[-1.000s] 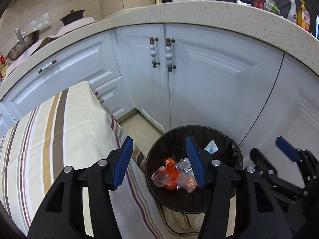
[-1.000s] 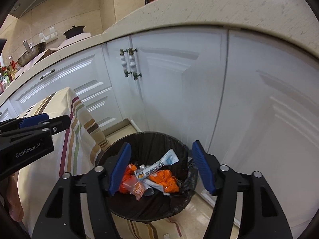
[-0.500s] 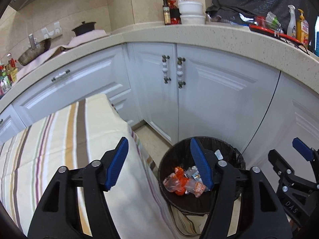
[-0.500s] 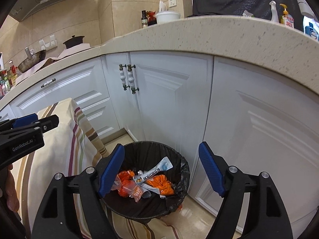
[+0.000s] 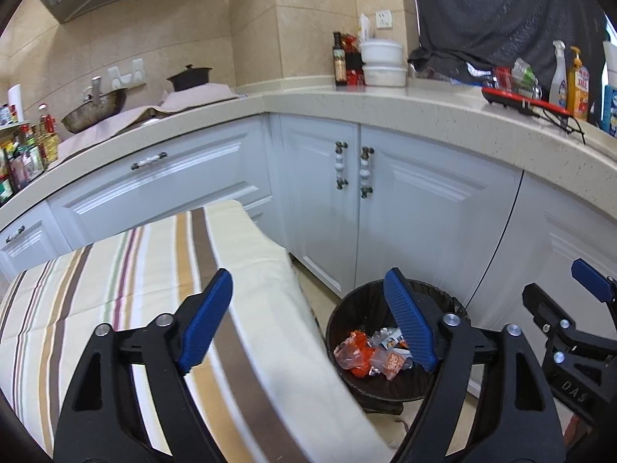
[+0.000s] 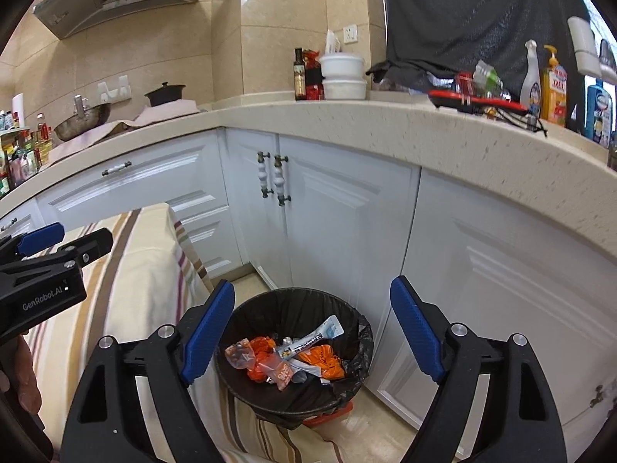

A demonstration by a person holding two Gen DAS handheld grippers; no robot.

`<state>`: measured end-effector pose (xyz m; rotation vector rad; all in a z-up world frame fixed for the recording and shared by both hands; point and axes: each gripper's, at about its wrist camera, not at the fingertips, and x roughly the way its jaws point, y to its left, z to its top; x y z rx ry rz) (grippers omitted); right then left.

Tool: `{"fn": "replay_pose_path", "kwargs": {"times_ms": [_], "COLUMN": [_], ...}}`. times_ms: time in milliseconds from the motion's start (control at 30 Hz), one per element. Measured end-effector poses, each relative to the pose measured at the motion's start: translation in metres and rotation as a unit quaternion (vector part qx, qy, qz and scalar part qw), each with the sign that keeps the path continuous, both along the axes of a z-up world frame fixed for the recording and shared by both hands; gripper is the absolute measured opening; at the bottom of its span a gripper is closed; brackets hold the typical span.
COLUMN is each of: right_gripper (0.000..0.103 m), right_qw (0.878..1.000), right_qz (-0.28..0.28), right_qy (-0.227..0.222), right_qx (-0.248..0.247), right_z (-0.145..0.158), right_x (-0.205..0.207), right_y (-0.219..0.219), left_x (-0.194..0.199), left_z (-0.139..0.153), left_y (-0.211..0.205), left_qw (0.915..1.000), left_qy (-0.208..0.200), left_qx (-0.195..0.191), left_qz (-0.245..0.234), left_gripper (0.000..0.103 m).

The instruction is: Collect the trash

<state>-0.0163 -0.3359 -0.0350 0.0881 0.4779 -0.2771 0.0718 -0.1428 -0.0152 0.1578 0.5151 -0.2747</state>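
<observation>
Trash (image 6: 285,360) is lying in the bin (image 6: 293,351), which is sitting on the floor below and just ahead of both grippers, against the white cabinet doors (image 6: 347,239).

Status, as judged from both wrist views:
- Bin contents: orange wrappers, clear crumpled plastic, and one long white-blue packet (image 6: 318,335) leaning toward the far side. The bin liner is black and is folding over the rim.
- Left gripper (image 5: 308,324): the jaws are standing wide apart, w/ nothing between them. It is hovering above the edge of the striped cloth (image 5: 135,277); the bin (image 5: 389,351) is showing below its right-hand finger.
- Right gripper (image 6: 312,332): the jaws are also standing wide apart and holding nothing. The bin is sitting almost centred between its fingers, lower down.
- Striped cloth: no loose trash is showing on the part in view, near the left gripper.

Progress est.: collection is looking largely done, since several items are already in the bin and neither tool is carrying anything. What is left cannot be confirmed: most of the cloth-covered surface behind and beside the grippers is out of view, so more pieces may be waiting there. Floor around the bin is showing no stray wrappers, apart from an orange-red edge under the bin's base, ID unclear.
</observation>
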Motion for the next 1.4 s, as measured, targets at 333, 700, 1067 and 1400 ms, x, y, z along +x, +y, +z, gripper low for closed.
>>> {"fn": "replay_pose_path", "kwargs": {"times_ms": [333,700,1067,1400], "right_gripper": [0.083,0.084,0.085,0.085], "right_qw": [0.999,0.997,0.996,0.996], "right_qz": [-0.008,-0.002,0.0,0.006], "right_qy": [-0.029,-0.06,-0.078,-0.072], "right_qx": [-0.016,-0.04,-0.049,-0.047], "right_z": [0.029,0.057,0.057,0.048], "right_x": [-0.035,-0.073,-0.098,-0.103], "right_y": [0.014,0.04,0.058,0.064], "left_x": [-0.039,-0.078,-0.104,-0.112], "left_z": [0.016,0.034,0.032,0.025], "left_y": [0.051,0.088,0.101,0.103], "left_qw": [0.9994,0.9972,0.9962,0.9964], "left_qy": [-0.02,-0.051,-0.063,-0.06], "left_qx": [-0.021,-0.047,-0.055,-0.054], "left_qz": [0.017,0.027,0.024,0.025], "left_gripper": [0.082,0.09,0.092,0.092]}}
